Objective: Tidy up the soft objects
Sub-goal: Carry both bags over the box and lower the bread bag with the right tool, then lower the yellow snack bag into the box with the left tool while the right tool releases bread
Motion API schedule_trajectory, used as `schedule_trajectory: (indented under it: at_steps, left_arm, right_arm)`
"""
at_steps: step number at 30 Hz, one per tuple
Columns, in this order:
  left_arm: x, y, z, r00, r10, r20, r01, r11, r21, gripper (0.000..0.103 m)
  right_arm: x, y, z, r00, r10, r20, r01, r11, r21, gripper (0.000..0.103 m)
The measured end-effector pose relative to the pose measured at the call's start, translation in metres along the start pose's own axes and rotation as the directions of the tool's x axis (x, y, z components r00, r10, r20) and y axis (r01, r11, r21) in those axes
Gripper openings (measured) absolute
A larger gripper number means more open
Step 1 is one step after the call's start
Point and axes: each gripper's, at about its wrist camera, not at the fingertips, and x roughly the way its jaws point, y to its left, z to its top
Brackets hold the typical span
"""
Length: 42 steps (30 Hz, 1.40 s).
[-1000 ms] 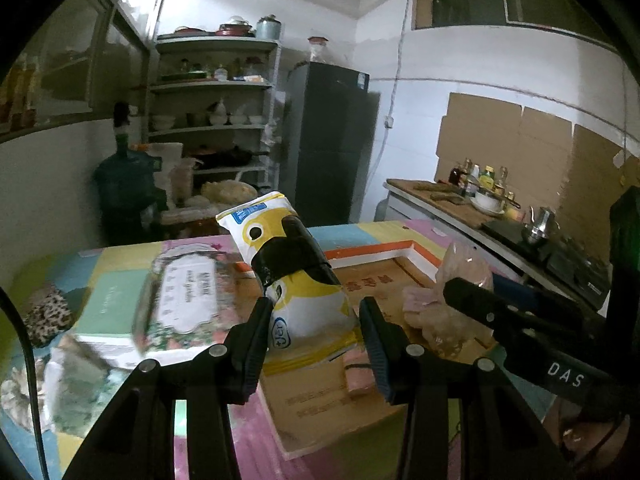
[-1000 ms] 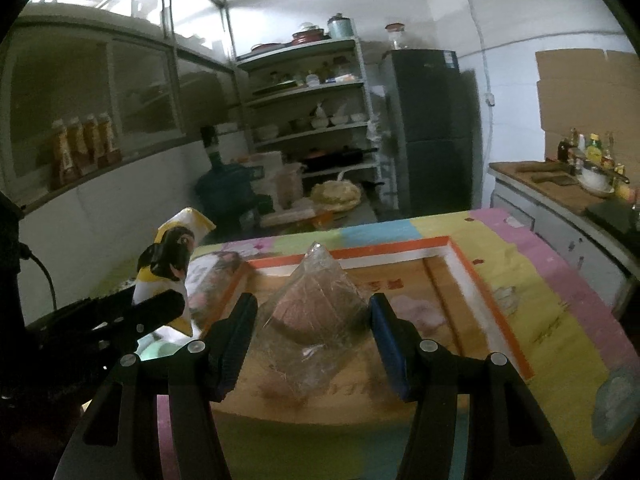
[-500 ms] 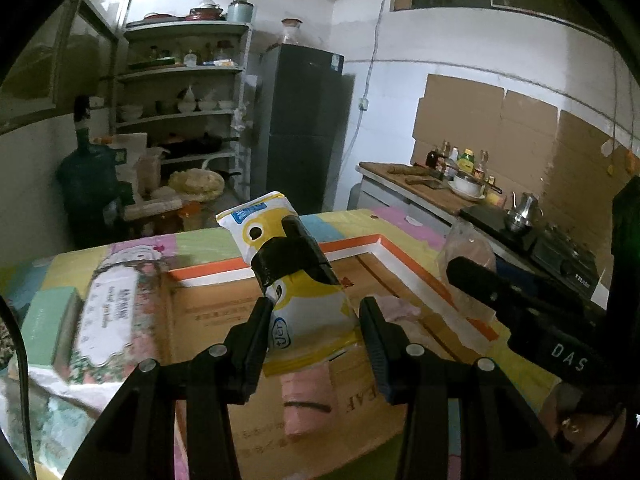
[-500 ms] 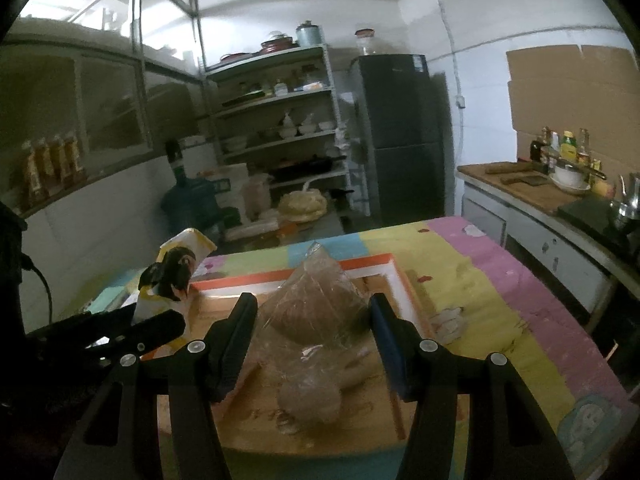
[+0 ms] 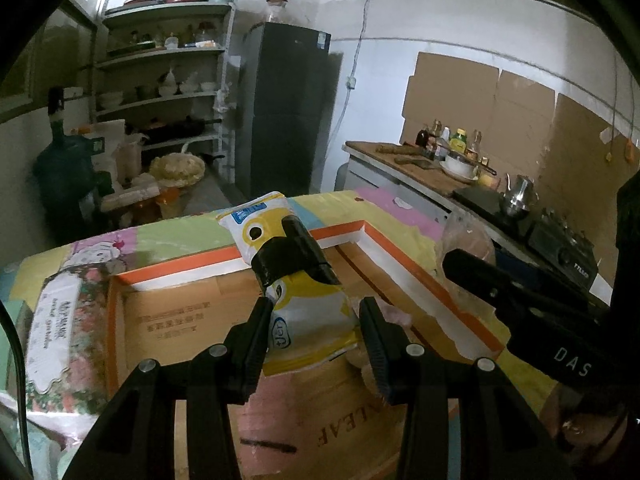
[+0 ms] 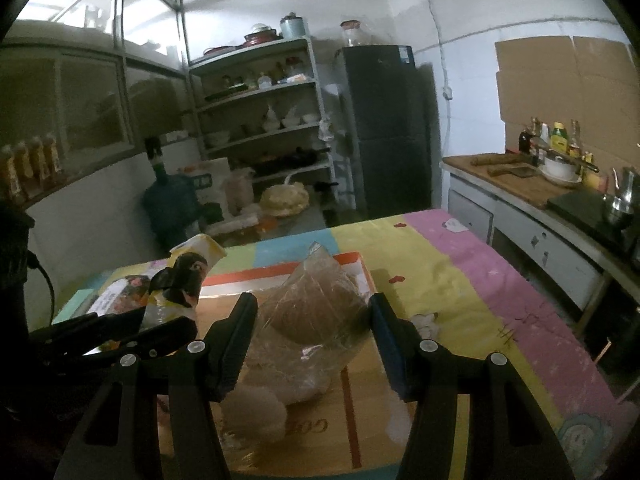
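Note:
My left gripper (image 5: pixel 316 338) is shut on a yellow and white snack pouch (image 5: pixel 308 304) with a black band, which stands upright above an open cardboard box (image 5: pixel 168 320). In the right wrist view the same pouch (image 6: pixel 188 276) and left gripper (image 6: pixel 120 332) show at the left. My right gripper (image 6: pixel 312 344) is shut on a clear plastic bag (image 6: pixel 316 312) with something brown and soft inside, over the same box (image 6: pixel 360 420). The left wrist view catches the right gripper (image 5: pixel 520 304) and the top of the bag (image 5: pixel 464 232) at the right.
A pink soft item (image 5: pixel 264 412) and a pale fluffy one (image 6: pixel 256 404) lie in the box. A floral tissue pack (image 5: pixel 60 320) rests left of it. A colourful cloth (image 6: pixel 480 280) covers the table. Behind stand a counter (image 6: pixel 516 192), fridge (image 6: pixel 388 128), shelves and water jug (image 6: pixel 172 200).
Both grippers have carried their loads sideways to the right over the box, so the floral pack has slid toward the left edge. The grips on pouch and bag have not changed.

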Motion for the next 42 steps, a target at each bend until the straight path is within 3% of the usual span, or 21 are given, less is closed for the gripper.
schedule_trajectory:
  at_steps: [22, 42]
  left_arm:
    - [0.053, -0.003, -0.001, 0.990, -0.027, -0.141, 0.023, 0.999, -0.025, 0.045]
    - [0.069, 0.004, -0.004, 0.975, -0.062, -0.214, 0.045, 0.995, -0.084, 0.046]
  right_arm:
    - [0.040, -0.022, -0.008, 0.993, -0.010, -0.116, 0.012, 1.000, 0.021, 0.059]
    - [0.053, -0.017, -0.011, 0.987, 0.027, -0.159, -0.028, 1.000, -0.008, 0.059]
